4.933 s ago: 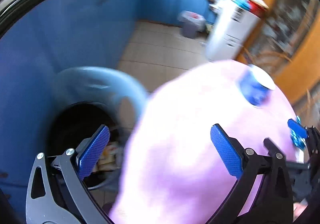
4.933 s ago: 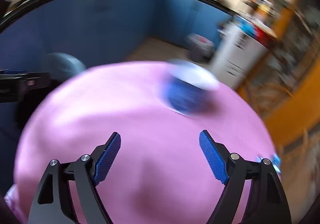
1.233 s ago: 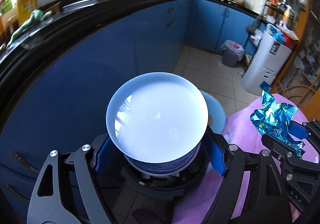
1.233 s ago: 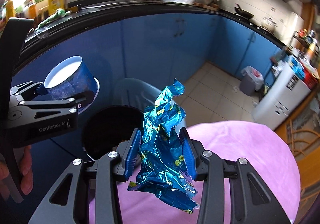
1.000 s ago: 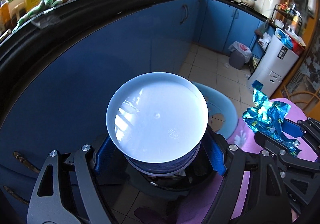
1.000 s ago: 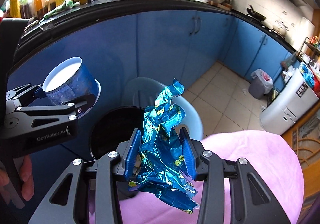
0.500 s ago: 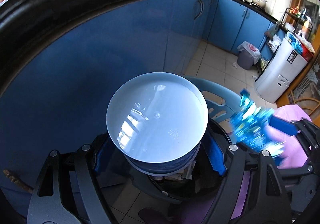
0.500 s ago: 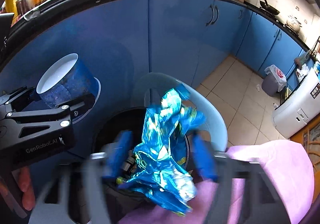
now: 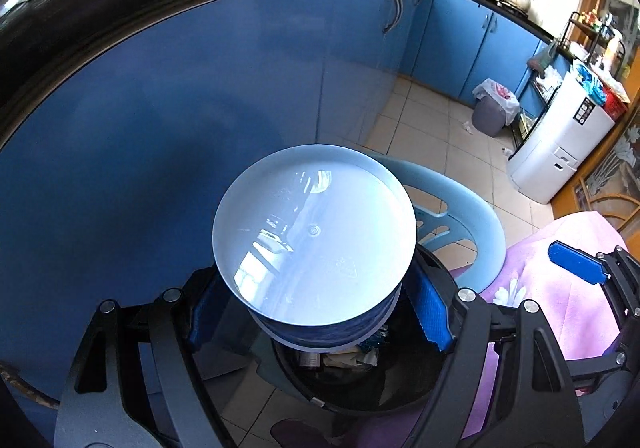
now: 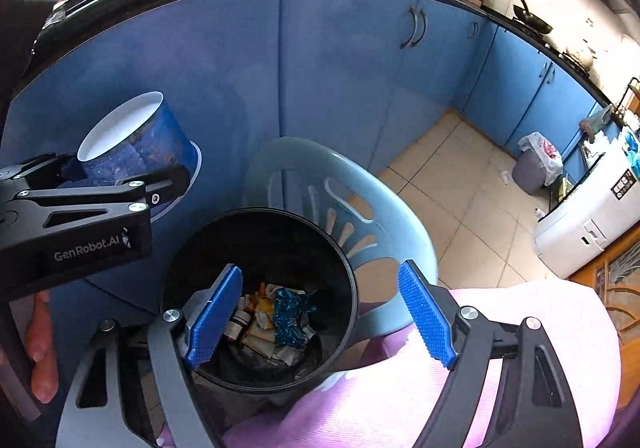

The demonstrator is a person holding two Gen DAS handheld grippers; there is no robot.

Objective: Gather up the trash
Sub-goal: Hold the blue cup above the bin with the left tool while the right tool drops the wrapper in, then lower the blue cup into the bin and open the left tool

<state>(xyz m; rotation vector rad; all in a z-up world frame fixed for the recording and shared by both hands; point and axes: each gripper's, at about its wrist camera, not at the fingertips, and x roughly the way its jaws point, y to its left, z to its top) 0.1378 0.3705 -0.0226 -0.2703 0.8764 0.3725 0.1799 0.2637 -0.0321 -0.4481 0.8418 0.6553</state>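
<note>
My left gripper (image 9: pixel 316 308) is shut on a blue paper cup (image 9: pixel 316 236) with a white inside, held above the black trash bin (image 9: pixel 360 388). The cup also shows in the right wrist view (image 10: pixel 132 143), left of the bin. My right gripper (image 10: pixel 320 312) is open and empty above the black bin (image 10: pixel 340 248). A crumpled blue foil wrapper (image 10: pixel 292 314) lies inside the bin among other scraps.
A light blue plastic chair (image 10: pixel 360 207) stands behind the bin. A table with a pink cloth (image 10: pixel 500 328) is at the right. Blue cabinets (image 10: pixel 320 87) are behind. A grey bin (image 10: pixel 532 163) and a white appliance (image 10: pixel 592 207) stand far right.
My right gripper opened and the blue foil wrapper dropped into the black bin. My left gripper moved over the bin and kept hold of the cup.
</note>
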